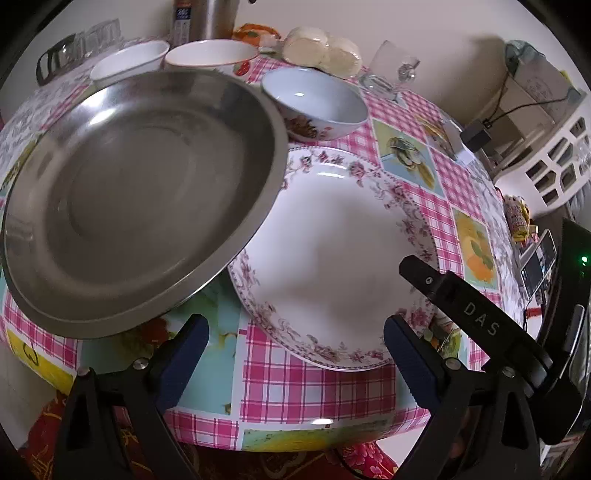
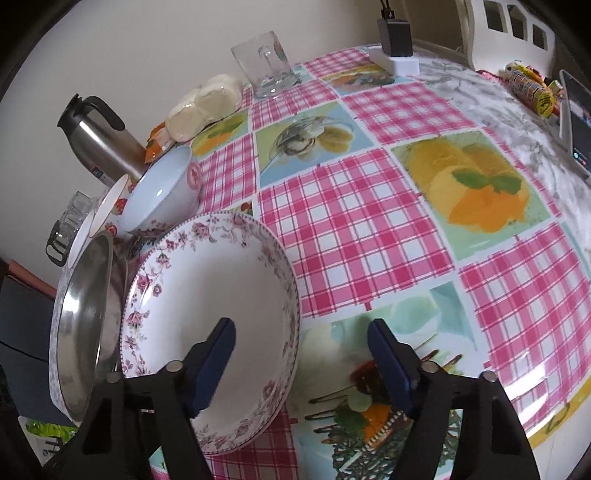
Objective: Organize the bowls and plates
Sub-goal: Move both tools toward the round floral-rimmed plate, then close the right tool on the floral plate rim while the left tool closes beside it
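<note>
The desk (image 2: 369,229) wears a pink checked cloth with fruit pictures. On it sit a flowered plate (image 2: 207,295), a steel pan (image 1: 140,192), three bowls (image 1: 317,99), a glass mug (image 2: 264,64), and a thermos (image 2: 99,136).

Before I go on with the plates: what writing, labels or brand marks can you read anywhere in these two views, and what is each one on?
"DAS": white letters on the black finger of the right gripper, seen in the left wrist view.
Blue and white label on the carton at the back of the table: too blurred to read.
Yellow packet at the table's far edge: print too small to read.
Phone screen: unreadable.
</note>
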A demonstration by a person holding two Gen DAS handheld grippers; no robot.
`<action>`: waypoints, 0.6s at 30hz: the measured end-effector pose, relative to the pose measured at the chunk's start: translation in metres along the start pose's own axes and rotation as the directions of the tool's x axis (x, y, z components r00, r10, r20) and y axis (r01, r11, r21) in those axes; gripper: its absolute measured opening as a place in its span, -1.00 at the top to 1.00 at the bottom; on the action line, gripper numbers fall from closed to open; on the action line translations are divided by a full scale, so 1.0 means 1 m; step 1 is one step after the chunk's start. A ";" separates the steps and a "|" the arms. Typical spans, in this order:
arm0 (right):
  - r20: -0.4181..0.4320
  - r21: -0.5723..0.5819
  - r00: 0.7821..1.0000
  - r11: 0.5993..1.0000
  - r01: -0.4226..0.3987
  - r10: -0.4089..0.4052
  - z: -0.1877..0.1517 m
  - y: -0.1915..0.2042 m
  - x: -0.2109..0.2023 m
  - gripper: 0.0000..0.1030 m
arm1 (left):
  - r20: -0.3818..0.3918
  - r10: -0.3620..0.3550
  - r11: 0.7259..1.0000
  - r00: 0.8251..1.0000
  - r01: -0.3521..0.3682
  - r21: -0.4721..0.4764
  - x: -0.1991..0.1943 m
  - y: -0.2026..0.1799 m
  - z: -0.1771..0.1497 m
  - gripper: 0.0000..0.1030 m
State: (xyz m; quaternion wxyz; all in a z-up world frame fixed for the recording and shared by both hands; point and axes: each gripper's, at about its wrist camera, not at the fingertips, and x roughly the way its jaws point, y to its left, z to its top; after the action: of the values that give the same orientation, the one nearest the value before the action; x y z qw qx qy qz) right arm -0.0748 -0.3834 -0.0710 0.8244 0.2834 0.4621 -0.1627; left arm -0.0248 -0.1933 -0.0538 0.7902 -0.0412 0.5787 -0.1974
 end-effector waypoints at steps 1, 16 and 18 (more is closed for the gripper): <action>0.000 -0.004 1.000 1.000 0.000 0.000 0.000 0.000 0.000 -0.42 | -0.004 0.000 1.000 1.000 0.000 -0.008 0.000 0.002 0.000 -0.87; -0.010 0.014 1.000 1.000 -0.010 0.010 0.000 -0.005 0.002 0.49 | -0.054 -0.034 0.996 0.998 0.029 -0.088 0.011 0.016 -0.001 -0.55; -0.004 0.018 1.000 1.000 0.008 -0.008 0.000 -0.010 0.000 0.49 | -0.059 -0.041 0.995 0.997 0.035 -0.089 0.012 0.016 -0.001 -0.53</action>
State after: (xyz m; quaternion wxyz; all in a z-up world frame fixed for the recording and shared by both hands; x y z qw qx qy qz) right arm -0.0797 -0.3911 -0.0739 0.8202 0.2892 0.4635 -0.1696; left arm -0.0186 -0.1834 -0.0697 0.7659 -0.0809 0.6096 -0.1878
